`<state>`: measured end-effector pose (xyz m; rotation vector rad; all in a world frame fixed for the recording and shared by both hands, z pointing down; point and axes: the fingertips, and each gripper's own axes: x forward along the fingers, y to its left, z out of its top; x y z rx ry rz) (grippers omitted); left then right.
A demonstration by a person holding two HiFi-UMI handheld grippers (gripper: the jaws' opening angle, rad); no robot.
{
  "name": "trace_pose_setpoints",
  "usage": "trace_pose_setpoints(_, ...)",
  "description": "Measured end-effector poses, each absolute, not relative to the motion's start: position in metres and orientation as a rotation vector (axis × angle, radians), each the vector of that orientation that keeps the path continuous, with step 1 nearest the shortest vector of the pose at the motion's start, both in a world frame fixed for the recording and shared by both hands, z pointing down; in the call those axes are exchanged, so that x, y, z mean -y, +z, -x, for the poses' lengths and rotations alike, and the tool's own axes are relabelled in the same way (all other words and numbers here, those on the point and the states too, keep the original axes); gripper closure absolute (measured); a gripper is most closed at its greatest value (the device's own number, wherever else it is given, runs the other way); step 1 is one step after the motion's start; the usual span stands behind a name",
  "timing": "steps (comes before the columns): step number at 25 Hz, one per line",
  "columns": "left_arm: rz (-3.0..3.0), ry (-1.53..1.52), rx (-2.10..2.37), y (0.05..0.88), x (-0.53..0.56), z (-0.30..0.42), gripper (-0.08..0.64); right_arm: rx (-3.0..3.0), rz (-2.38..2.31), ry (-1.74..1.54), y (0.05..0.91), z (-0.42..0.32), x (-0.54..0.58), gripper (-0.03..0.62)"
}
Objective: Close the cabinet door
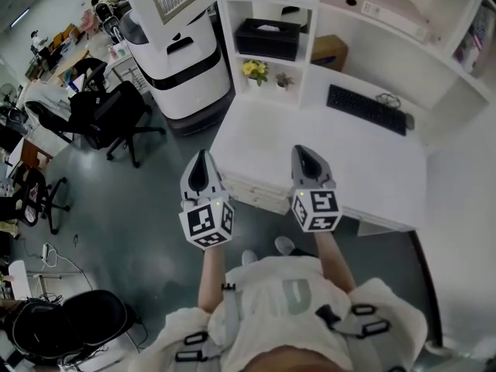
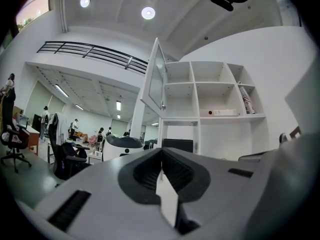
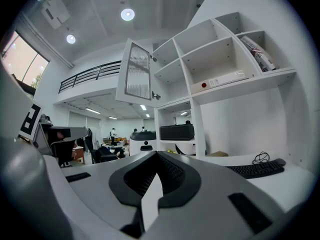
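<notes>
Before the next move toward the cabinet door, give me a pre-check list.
1. Is the cabinet door swung out from the shelves, ready to push: ok.
2. Are the left gripper jaws together with nothing held: ok.
3. Are the right gripper jaws together with nothing held: ok.
4. Is either gripper touching the door: not ok, both are low and apart from it.
5. Is anything sticking out behind the door: cannot tell.

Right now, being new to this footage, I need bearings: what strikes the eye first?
The cabinet door hangs open at the upper left of the white shelf unit. Below, the left gripper and right gripper, both shut and empty, point toward the white desk bearing a black keyboard.
</notes>
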<state>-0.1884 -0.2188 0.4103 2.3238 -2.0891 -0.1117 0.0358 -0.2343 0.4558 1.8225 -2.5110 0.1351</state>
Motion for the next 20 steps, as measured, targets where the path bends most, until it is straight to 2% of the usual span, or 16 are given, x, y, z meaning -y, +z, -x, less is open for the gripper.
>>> trace_pose_setpoints(18,-2.271,-0.086,2.137,0.416,0.229,0.199,0.554,2.558,-1.729,0.181,0.470,-0.025,0.252,0.586)
trace_pose_setpoints(19,-2.271,-0.085,2.136,0.416,0.229,0.199,0.555,2.568,-1.711,0.186,0.471,-0.022,0.252,0.583)
trace_pose_setpoints(20,-2.272,-0.082,2.136,0.416,0.229,0.199,0.555,2.581,-1.689,0.198,0.472,-0.019,0.252,0.547)
